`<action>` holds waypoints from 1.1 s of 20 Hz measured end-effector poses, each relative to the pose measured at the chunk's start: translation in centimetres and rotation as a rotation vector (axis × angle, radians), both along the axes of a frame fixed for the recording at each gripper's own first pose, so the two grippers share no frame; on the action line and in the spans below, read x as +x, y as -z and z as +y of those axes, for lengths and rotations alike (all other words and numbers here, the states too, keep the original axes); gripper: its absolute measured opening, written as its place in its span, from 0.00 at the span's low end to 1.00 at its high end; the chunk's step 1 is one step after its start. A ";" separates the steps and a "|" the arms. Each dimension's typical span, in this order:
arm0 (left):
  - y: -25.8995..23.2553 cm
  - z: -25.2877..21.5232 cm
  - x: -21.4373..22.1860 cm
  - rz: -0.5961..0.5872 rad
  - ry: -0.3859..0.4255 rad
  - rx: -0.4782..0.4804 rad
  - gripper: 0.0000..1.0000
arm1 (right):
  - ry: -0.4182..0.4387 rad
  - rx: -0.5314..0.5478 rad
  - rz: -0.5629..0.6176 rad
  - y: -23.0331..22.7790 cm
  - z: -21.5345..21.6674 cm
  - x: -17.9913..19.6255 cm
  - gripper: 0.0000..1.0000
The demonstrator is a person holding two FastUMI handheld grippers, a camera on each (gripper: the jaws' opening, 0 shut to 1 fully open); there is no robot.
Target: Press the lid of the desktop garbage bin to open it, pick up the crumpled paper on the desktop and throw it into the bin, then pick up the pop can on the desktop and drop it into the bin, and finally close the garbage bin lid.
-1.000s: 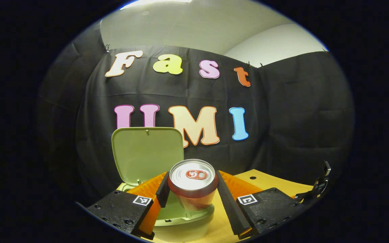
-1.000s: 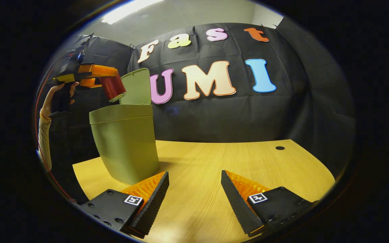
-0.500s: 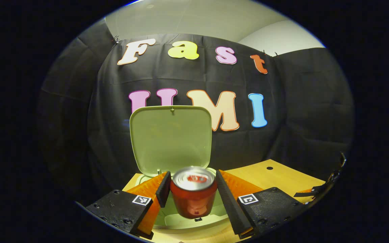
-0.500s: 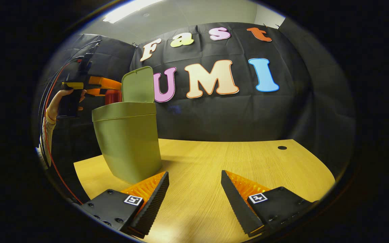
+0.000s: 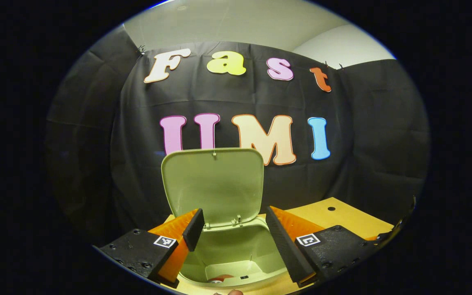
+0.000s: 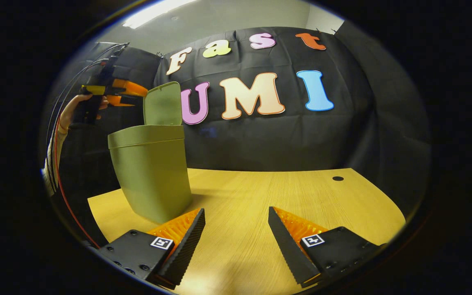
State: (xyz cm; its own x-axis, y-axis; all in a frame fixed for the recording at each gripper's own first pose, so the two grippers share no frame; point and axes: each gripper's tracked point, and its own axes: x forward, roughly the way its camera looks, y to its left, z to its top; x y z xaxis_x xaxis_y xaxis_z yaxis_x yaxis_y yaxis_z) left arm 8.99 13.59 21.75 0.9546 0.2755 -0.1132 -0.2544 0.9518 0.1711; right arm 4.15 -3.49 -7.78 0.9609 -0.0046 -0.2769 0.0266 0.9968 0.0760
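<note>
- In the left gripper view, the left hand-held gripper (image 5: 236, 235) hung released and empty above the open mouth of the pale green plastic desktop garbage bin (image 5: 236, 256), its two fingers spread to either side of the opening.
- The bin's pale green hinged lid (image 5: 213, 184) stood upright behind the opening, in front of the black cloth wall.
- Deep inside the bin, a small red and silver patch, the red pop can (image 5: 218, 279), lay at the bottom; most of it was cut off by the near rim and the view's lower edge, so its pose could not be made out.
- The crumpled paper could not be made out inside the bin.
- A strip of the light wooden counter (image 5: 338, 217) with a small dark round hole (image 5: 331, 208) showed to the right of the bin.
- In the right gripper view, the right hand-held gripper (image 6: 236, 239) was released and empty, low over the counter (image 6: 281, 196), its fingers well apart with bare wood between them.
- The bin (image 6: 152, 172) stood on the counter just beyond the left finger, lid (image 6: 163, 103) raised; its inside was hidden by its wall.
- The left hand-held gripper (image 6: 131, 93) was held by a hand (image 6: 72, 112) above and behind the bin, near the lid; at that size its fingers were hard to separate.
</note>
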 end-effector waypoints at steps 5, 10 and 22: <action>-6.5 -0.3 2.3 -0.072 -0.005 0.039 0.91 | -0.007 0.002 0.008 0.0 -0.1 -0.4 0.98; -9.2 2.4 6.4 -0.048 -0.099 0.104 0.89 | -0.017 -0.013 0.003 -0.6 -0.3 -0.9 0.97; -6.5 4.7 10.7 0.014 -0.155 0.086 0.91 | -0.003 0.008 0.001 -0.5 -1.0 -0.8 0.98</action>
State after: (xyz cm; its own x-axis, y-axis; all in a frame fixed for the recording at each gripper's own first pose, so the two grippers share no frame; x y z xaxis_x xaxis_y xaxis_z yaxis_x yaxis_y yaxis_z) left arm 19.66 18.33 28.26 0.8985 0.4284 -0.0959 -0.3938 0.8831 0.2550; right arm 3.37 -4.50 -7.25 0.9607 0.0004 -0.2775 0.0239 0.9962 0.0838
